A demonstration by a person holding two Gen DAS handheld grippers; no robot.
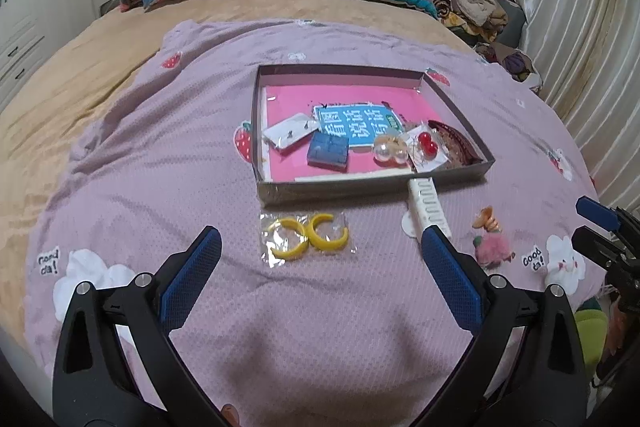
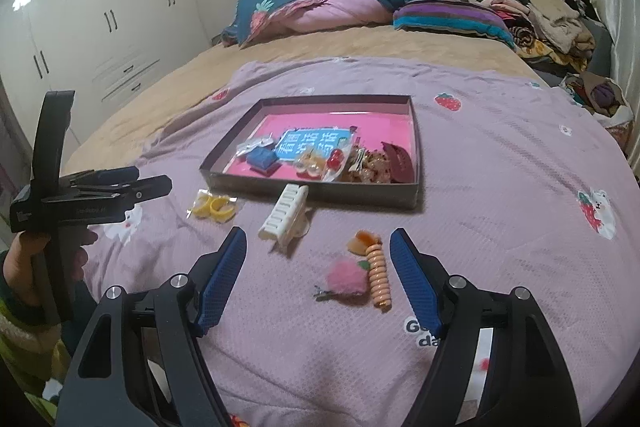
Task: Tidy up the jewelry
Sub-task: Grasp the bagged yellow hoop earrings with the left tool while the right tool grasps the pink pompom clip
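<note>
Both grippers released, empty over the bed: left fingers [image 1: 320, 259] bracketed yellow hoops [image 1: 306, 237]; best pinch the packet flat.

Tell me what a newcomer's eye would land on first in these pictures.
First, the shallow box with its bright pink floor, mid-bedspread, holding small jewelry pieces. Then the loose items in front of it: yellow hoop earrings in a clear bag, a white hair clip against the box wall, and a pink pompom clip between the open right gripper fingers.
</note>
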